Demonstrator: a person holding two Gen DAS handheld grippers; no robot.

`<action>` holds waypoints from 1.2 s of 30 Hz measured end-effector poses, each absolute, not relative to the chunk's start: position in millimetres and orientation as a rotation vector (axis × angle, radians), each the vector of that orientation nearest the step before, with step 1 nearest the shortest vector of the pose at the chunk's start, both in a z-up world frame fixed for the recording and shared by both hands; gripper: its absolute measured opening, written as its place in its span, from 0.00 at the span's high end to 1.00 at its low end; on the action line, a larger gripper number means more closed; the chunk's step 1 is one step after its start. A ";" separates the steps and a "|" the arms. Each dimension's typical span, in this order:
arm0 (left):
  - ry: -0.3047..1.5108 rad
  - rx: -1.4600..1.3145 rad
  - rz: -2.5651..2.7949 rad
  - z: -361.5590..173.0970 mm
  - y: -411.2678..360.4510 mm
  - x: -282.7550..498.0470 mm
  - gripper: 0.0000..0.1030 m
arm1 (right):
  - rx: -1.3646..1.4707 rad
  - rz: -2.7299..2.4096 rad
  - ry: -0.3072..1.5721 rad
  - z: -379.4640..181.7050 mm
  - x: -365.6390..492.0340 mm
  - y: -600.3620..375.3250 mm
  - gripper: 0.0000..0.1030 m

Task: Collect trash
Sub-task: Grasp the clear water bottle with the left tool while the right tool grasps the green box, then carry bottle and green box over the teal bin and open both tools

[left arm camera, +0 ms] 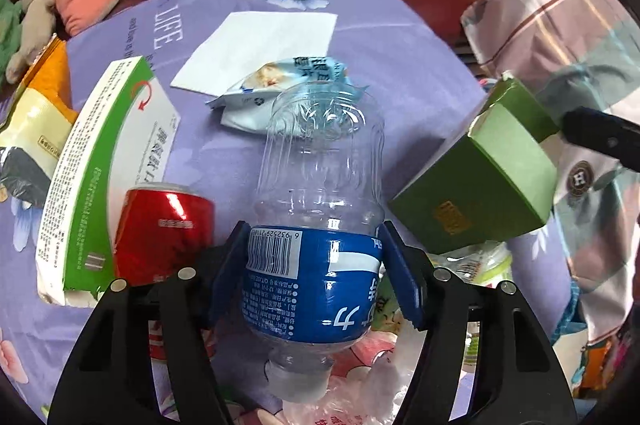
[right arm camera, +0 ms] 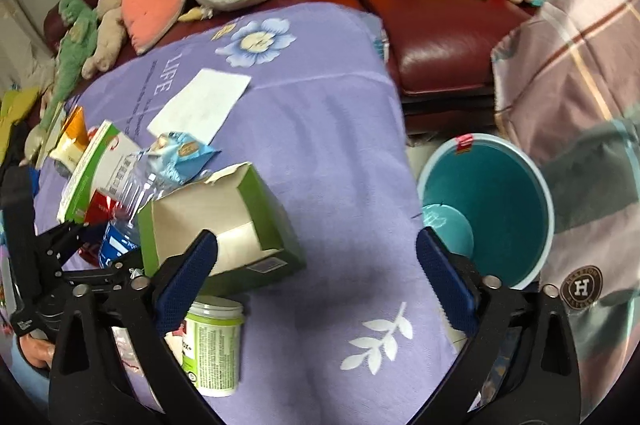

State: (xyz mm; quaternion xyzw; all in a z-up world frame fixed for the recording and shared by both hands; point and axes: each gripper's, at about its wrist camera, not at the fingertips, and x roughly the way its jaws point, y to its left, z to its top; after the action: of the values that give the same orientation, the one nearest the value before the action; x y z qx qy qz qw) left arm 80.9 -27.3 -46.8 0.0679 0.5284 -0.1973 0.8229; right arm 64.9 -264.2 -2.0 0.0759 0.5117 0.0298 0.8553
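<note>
Left wrist view puts the clear plastic bottle (left arm camera: 316,209) at centre frame, cap toward the camera, with the left gripper (left arm camera: 316,261) closed on its blue label, one pad pressed against each side. At left of the frame a red can (left arm camera: 164,229) lies beside a green-and-white carton (left arm camera: 100,177), and a blue snack wrapper (left arm camera: 276,93) sits behind the bottle with a white paper sheet (left arm camera: 260,49) beyond it. The green box (left arm camera: 484,181) fills the right of the frame, tilted.

In the right wrist view the right gripper (right arm camera: 316,265) stands wide open with nothing between its pads; its left pad (right arm camera: 188,273) overlaps the open green box (right arm camera: 224,225) at lower left, though whether it touches the box cannot be told. A green-labelled white jar (right arm camera: 212,349) lies on its side below the box, partly hidden by the gripper frame. The bottle (right arm camera: 124,209) is mostly hidden behind the box here.

The teal bin (right arm camera: 492,201) stands at right of the frame, just past the edge of the purple cloth (right arm camera: 320,145), its mouth open. The cloth between box and bin is bare. A maroon sofa (right arm camera: 440,25) with plush toys crosses the top of the frame.
</note>
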 end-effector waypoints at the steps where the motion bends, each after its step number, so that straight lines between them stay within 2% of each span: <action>1: 1.127 0.147 -0.426 -48.2 -27.8 81.5 0.35 | 0.156 0.073 1.086 -4.1 67.1 -262.6 0.18; 3: 1.140 0.146 -0.433 -52.5 -29.4 84.1 0.35 | 0.152 0.094 1.113 -9.1 74.5 -260.1 0.37; 5: 1.145 0.149 -0.428 -55.3 -29.5 85.0 0.35 | 0.160 0.124 1.143 -15.1 82.5 -258.6 0.45; 8: 1.148 0.143 -0.423 -56.9 -29.5 86.8 0.35 | 0.118 0.158 1.175 -26.6 94.2 -251.1 0.47; 10: 1.149 0.142 -0.415 -56.2 -29.8 87.0 0.35 | 0.121 0.191 1.189 -33.7 97.4 -247.7 0.65; 11: 1.145 0.144 -0.405 -54.7 -29.8 87.0 0.35 | 0.127 0.194 1.191 -36.7 98.8 -247.5 0.89; 15: 1.108 0.132 -0.378 -35.9 -24.0 85.7 0.36 | 0.134 0.178 1.132 -27.9 97.0 -251.9 0.93; 25: 0.985 0.114 -0.385 32.9 -30.0 79.5 0.36 | 0.197 0.107 0.982 18.1 87.0 -303.1 0.94; 30: 0.971 0.188 -0.475 45.1 -92.3 77.5 0.36 | 0.196 -0.023 0.913 34.2 66.0 -356.6 0.94; 36: 1.025 0.237 -0.614 28.9 -184.5 80.4 0.35 | 0.221 -0.211 0.871 37.0 31.9 -438.5 0.94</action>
State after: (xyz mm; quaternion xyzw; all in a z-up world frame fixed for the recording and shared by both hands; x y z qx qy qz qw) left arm 80.4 -184.5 28.9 0.1114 0.4816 -0.2883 0.8201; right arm 31.9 -438.5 37.0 0.1065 0.4204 -0.1016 0.8953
